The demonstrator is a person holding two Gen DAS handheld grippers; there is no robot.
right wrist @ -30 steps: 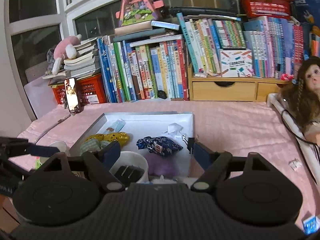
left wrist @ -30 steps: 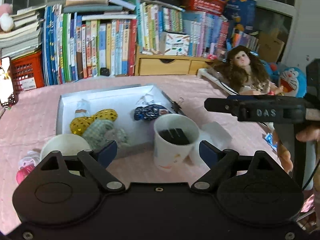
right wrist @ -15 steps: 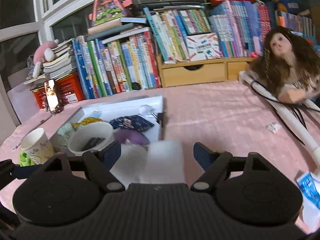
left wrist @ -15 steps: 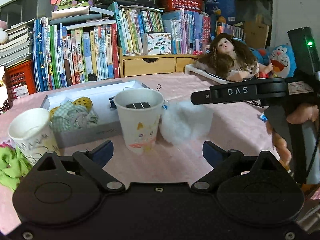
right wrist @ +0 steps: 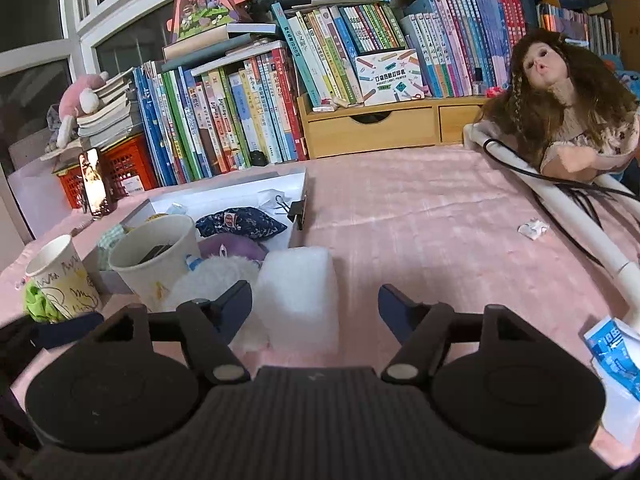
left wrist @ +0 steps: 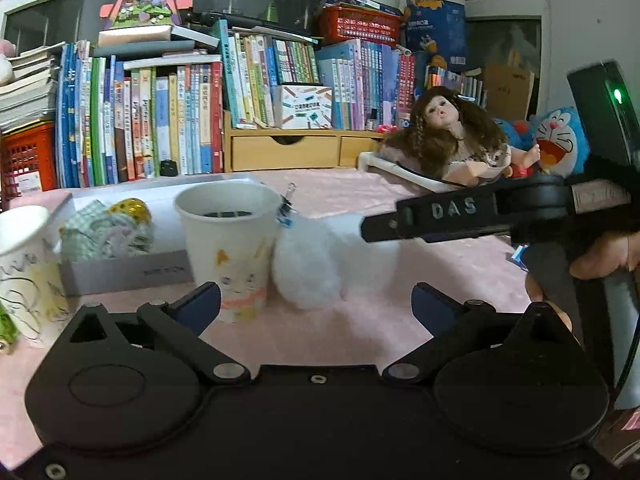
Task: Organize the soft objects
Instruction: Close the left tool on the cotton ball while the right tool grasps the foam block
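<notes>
Scribbled paper cup standing by worktop's left edge, green cloth touching its base. Cat-print cup sitting against white tray holding fabric bundles. Left tongs gaping wide, having just been opening, gripping nothing. White foam block lying toward worktop's near edge between right tongs, whose jaws have just been narrowing, pads not pressing. Doll lying at right edge.
</notes>
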